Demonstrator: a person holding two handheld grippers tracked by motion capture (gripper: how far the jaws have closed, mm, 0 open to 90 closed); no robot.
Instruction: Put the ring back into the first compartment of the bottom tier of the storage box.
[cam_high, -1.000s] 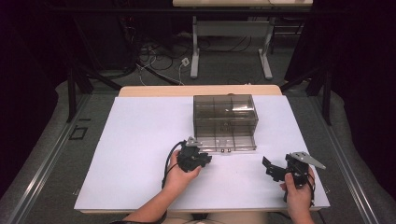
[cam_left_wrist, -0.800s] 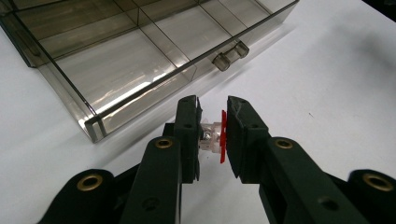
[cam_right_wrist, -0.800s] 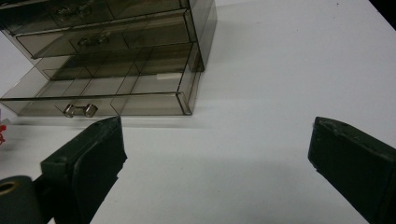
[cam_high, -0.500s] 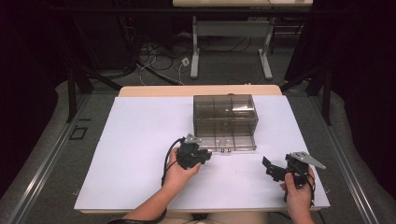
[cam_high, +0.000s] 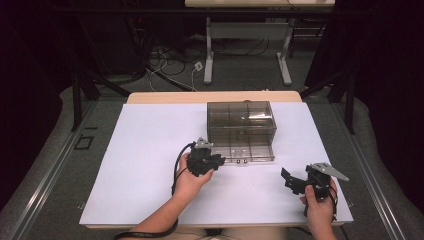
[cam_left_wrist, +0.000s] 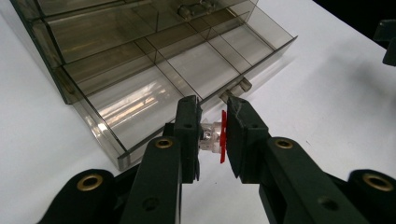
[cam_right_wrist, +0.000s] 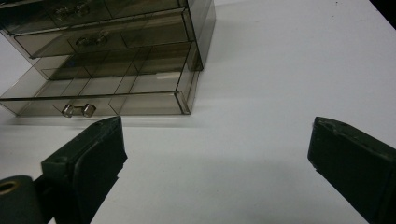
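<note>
While your left gripper (cam_left_wrist: 212, 135) clamps a small clear-and-red piece (cam_left_wrist: 214, 136), the open drawer (cam_left_wrist: 140, 100) lies at its 11 o'clock. Your right gripper (cam_right_wrist: 217, 163) gapes wide, empty.

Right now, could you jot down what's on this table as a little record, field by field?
surface: white table
box: smoky clear drawer cabinet, bottom drawer pulled out, with dividers inside
left gripper: shut on a small clear piece with a red part, at the open drawer's front edge
right gripper: jaws wide apart, nothing between them, over bare table to the cabinet's right
drawer knobs: two small clear ones on the open drawer's front
</note>
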